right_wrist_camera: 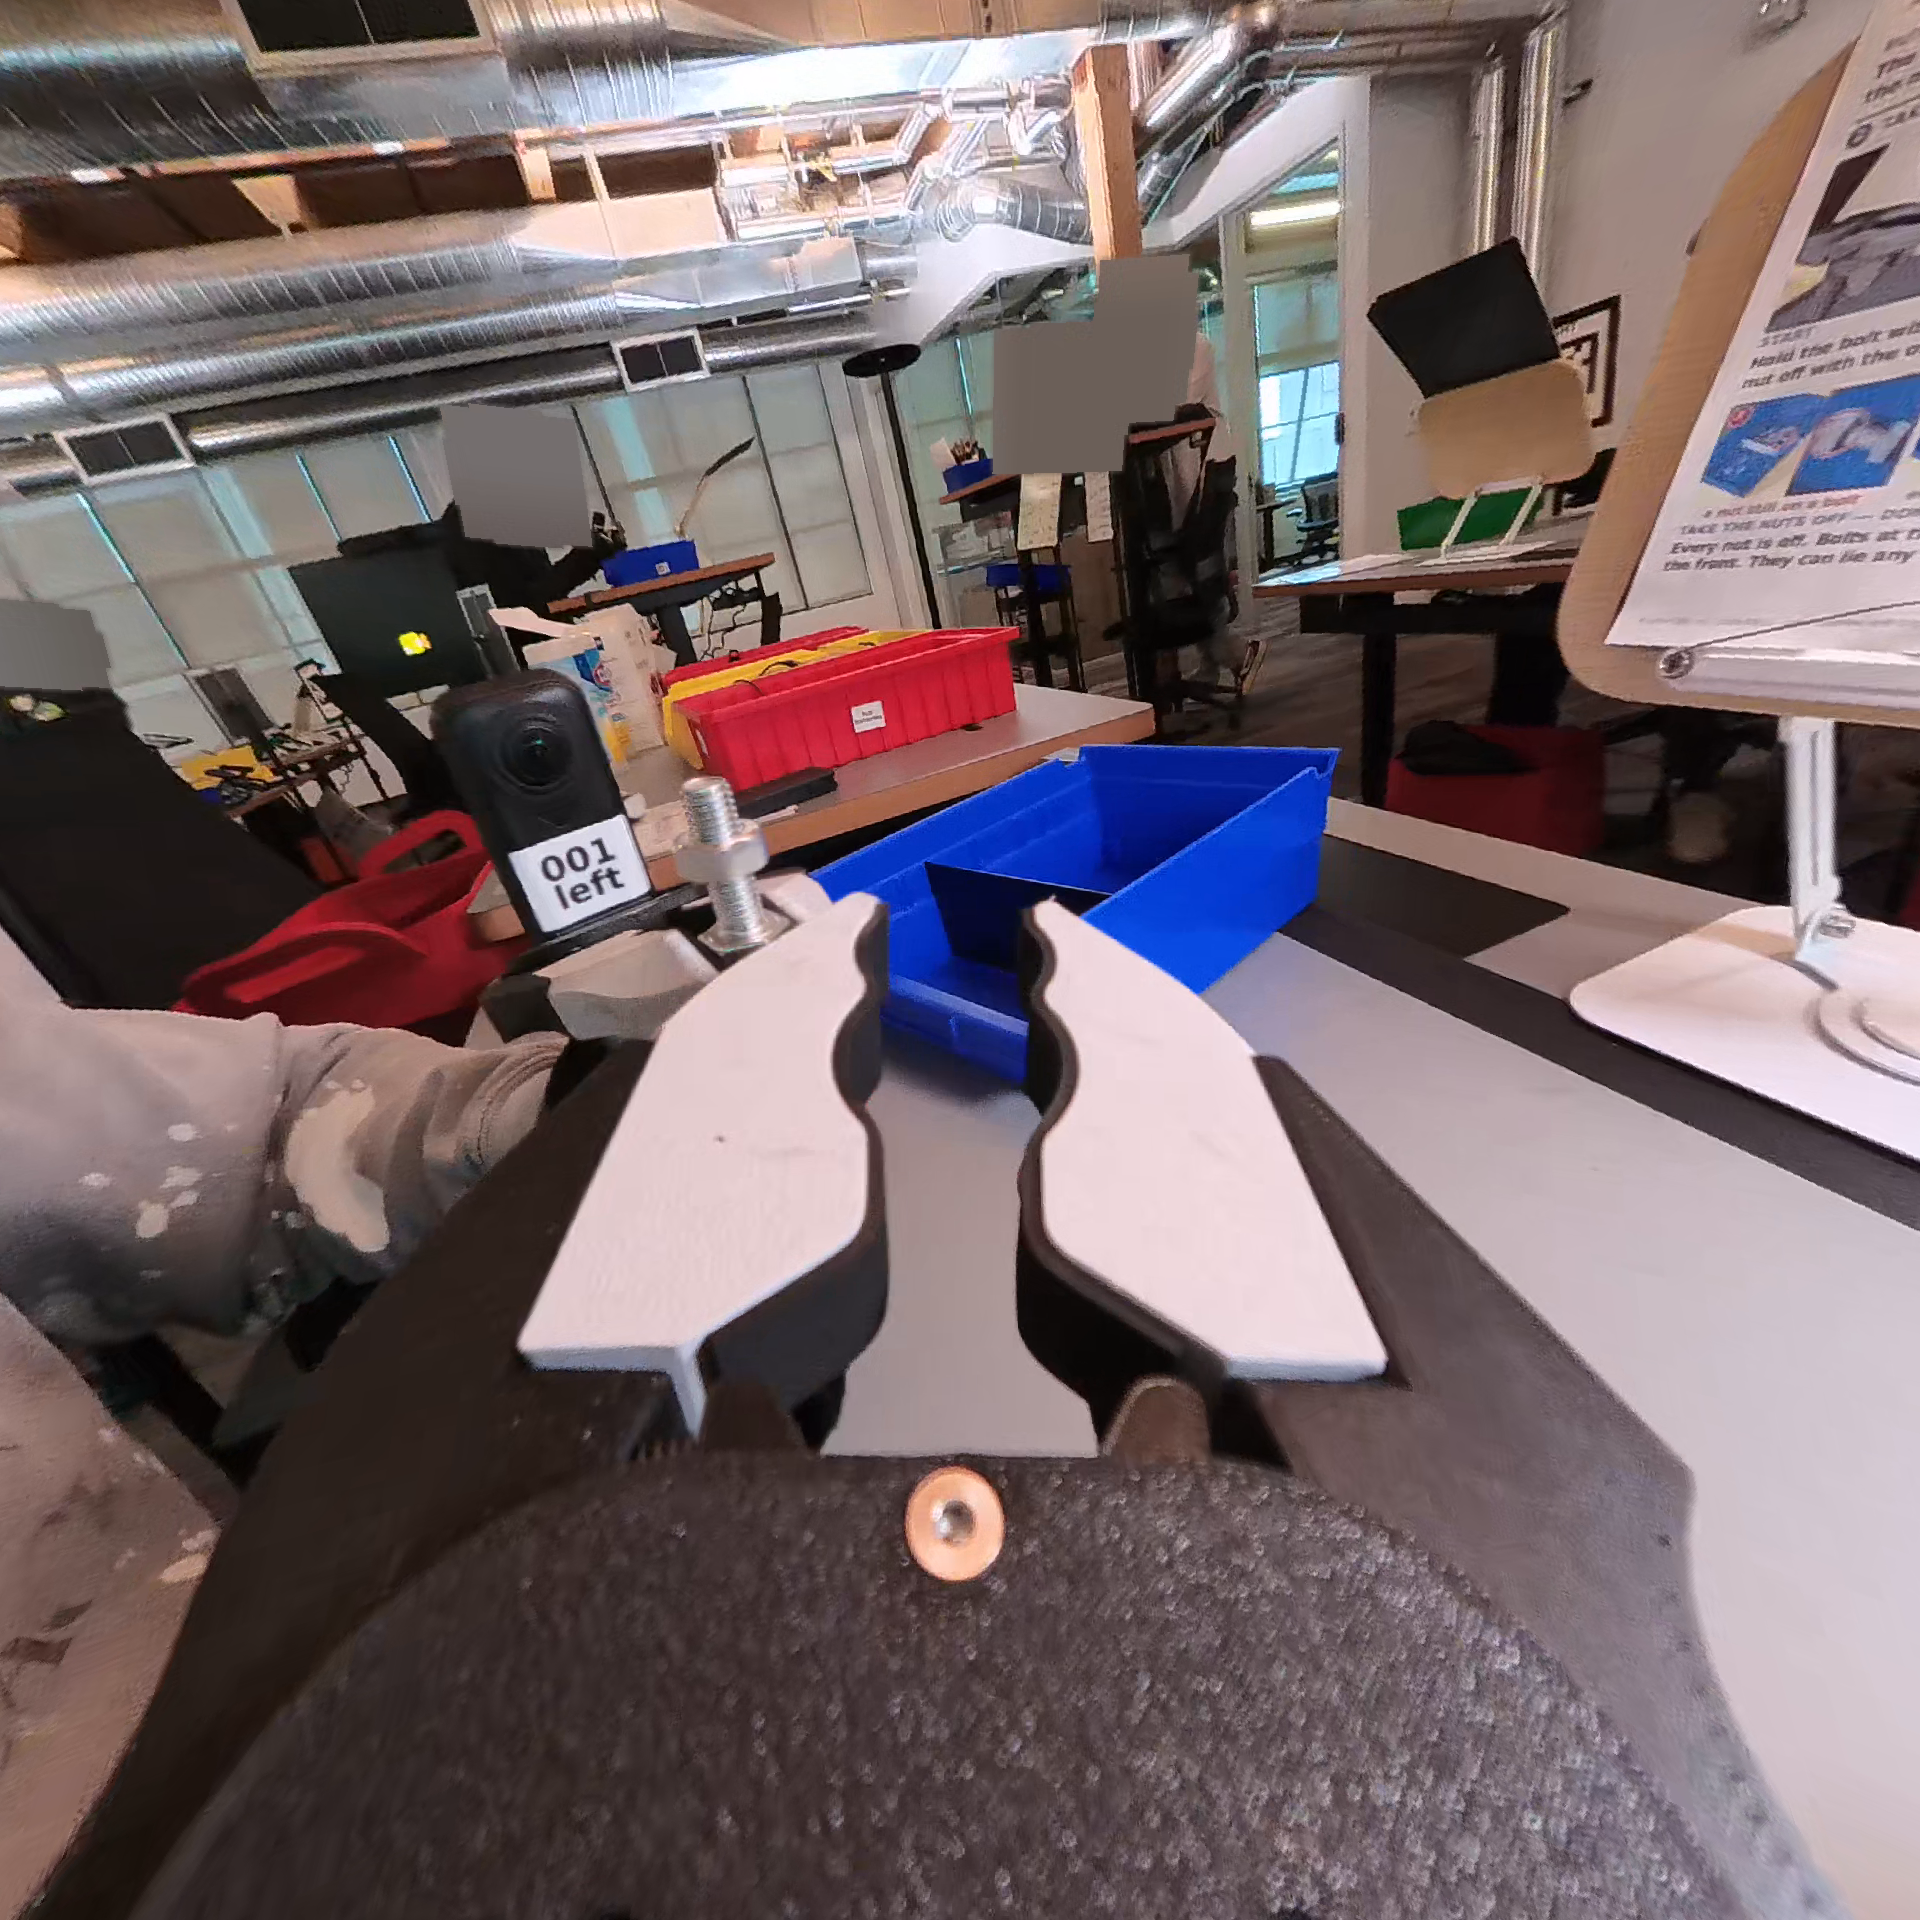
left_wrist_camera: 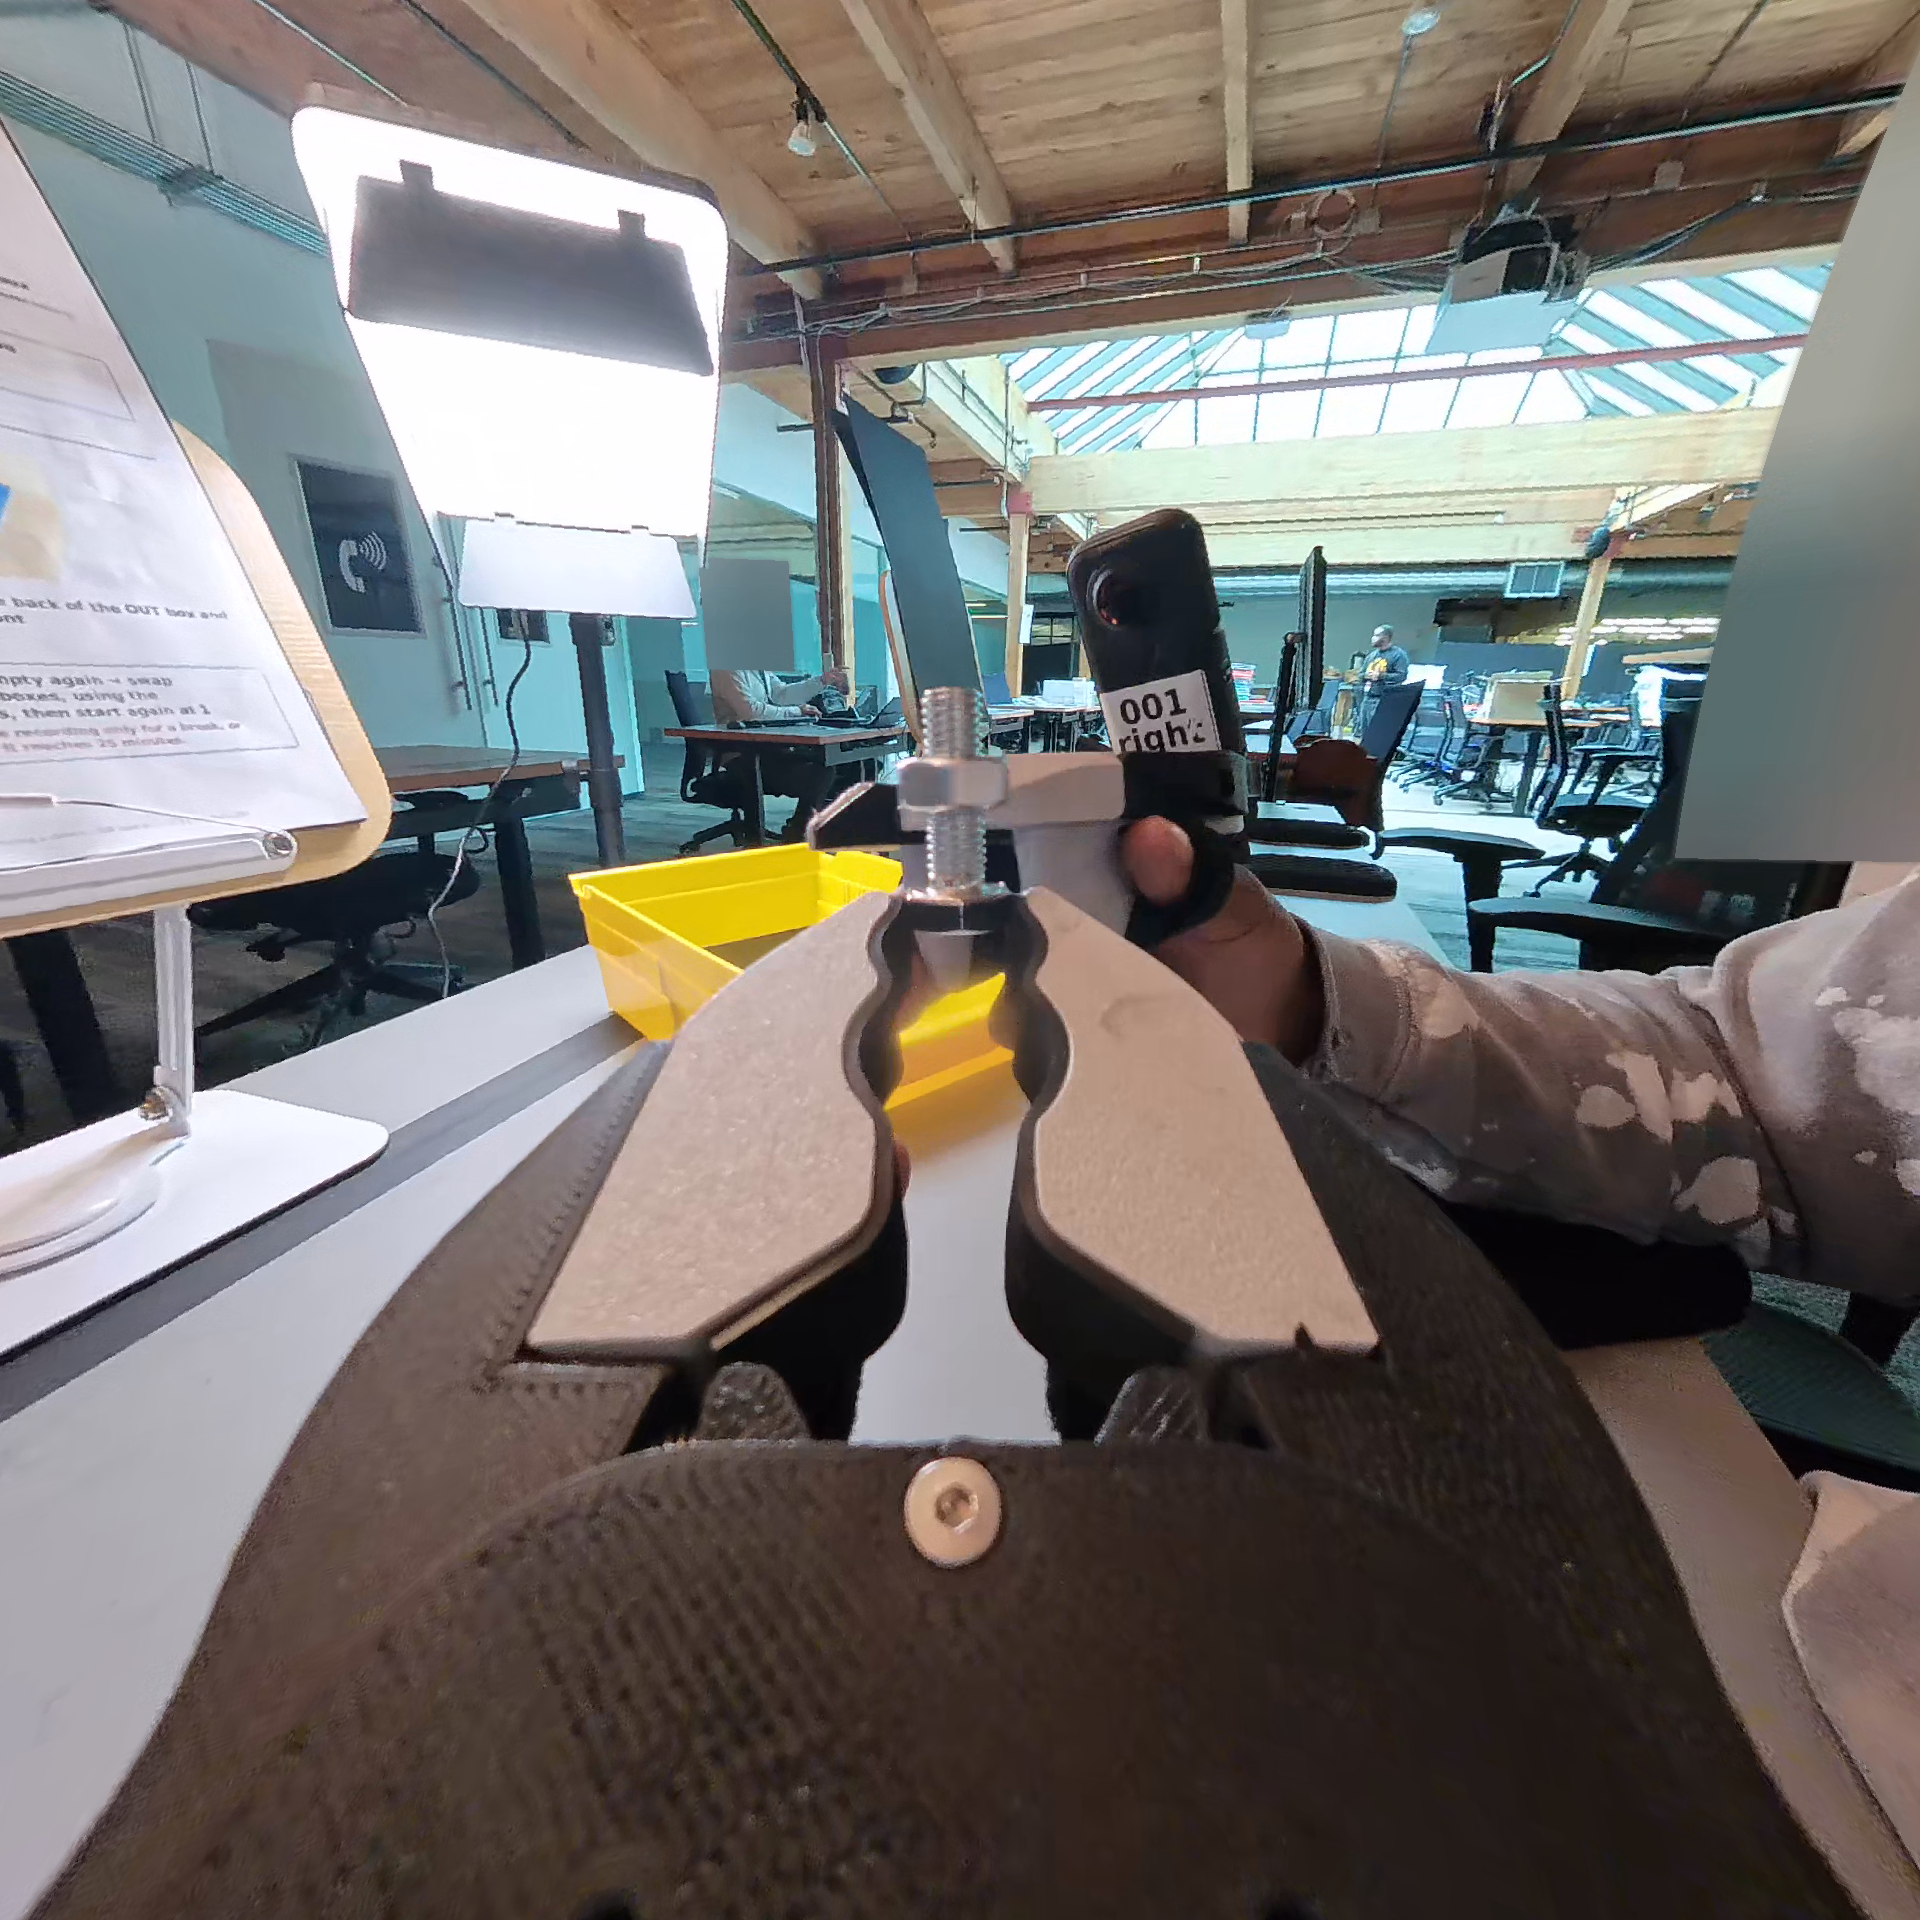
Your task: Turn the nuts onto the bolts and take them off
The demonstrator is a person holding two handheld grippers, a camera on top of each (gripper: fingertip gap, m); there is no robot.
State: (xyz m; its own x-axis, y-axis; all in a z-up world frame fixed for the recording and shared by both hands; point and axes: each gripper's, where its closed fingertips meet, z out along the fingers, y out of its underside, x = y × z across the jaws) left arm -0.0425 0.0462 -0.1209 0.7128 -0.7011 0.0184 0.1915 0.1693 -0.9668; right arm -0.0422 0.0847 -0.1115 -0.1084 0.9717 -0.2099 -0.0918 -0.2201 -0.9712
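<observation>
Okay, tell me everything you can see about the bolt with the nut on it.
The bolt is silvery, shiny metal with a threaded shank, standing roughly upright above the table. Its head is down, pinched between the tips of the left hand-held gripper. A hexagonal nut of the same metal sits about halfway up the thread, with bare thread above and below. The right hand-held gripper reaches in from the side at nut height, but its own view shows its jaws apart with the bolt off to one side, so it is not clamping.

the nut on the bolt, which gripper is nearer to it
Right. In the left wrist view the right gripper has its fingers at the nut's level, right beside it. The left gripper is shut on the bolt head below, with bare thread between it and the nut.
</observation>
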